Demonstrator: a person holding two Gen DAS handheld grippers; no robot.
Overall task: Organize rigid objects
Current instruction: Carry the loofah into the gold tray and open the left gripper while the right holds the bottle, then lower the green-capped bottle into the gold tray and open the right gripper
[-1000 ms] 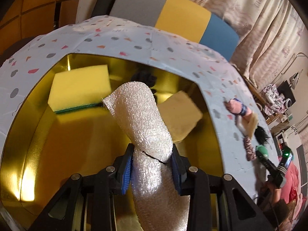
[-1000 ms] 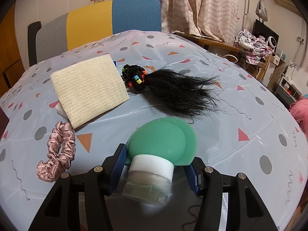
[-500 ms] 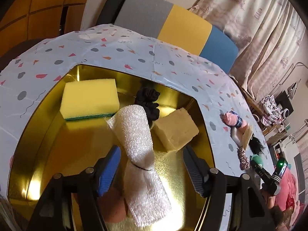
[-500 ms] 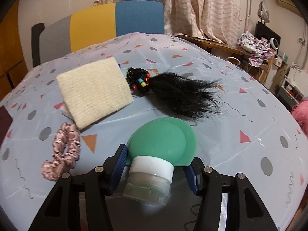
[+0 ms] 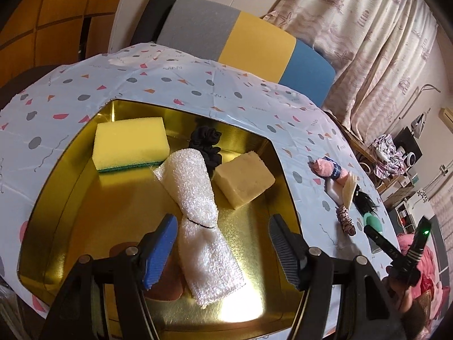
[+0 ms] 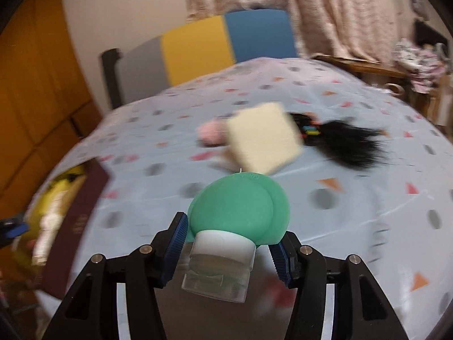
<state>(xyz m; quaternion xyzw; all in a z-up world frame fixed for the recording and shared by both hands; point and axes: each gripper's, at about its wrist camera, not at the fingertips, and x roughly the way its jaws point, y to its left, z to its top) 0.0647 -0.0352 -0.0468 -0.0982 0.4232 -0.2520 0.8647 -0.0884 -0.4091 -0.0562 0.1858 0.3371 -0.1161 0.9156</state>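
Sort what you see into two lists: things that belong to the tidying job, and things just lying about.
In the job:
- gold metal tray
- white rolled towel
- yellow sponge
- green squeeze bottle, clamped in the right gripper

Lying about:
- black hair tuft
- striped chair back
- patterned curtain

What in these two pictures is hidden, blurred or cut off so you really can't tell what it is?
- Left wrist view: a brownish thing in the gold tray, hidden under the white rolled towel and a gripper finger.
- Left wrist view: the label on the pink roll is too small to read.
- Right wrist view: motion blur smears the tray's contents at the left edge.
- Right wrist view: the green bottle blocks the tablecloth behind it.
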